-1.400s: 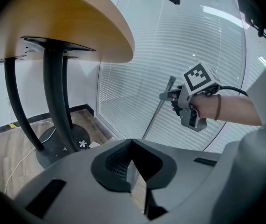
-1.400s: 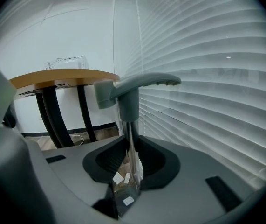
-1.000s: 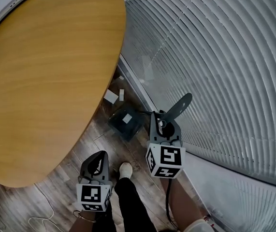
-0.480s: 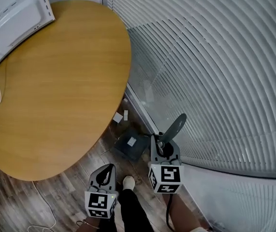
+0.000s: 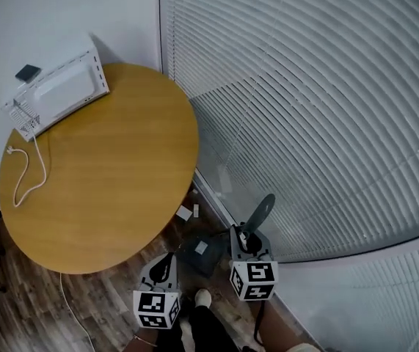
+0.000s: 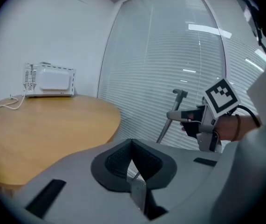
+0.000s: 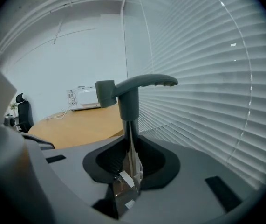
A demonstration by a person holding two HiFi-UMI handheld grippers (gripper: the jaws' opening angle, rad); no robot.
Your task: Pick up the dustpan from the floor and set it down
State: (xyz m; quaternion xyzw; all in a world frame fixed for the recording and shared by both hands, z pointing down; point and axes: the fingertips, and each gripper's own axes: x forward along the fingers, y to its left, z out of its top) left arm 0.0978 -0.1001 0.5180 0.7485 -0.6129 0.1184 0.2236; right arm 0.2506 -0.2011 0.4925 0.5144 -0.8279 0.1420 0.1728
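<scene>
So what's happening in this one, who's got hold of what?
A person stands between a round wooden table and window blinds, a gripper in each hand. The right gripper is clamped on the upright shaft of the long-handled dustpan, whose dark pan sits low near the person's shoe. The left gripper is shut and empty.

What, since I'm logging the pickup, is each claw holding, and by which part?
The right claw grips the dustpan by its thin handle shaft, below the top grip. The left claw is shut, empty.
</scene>
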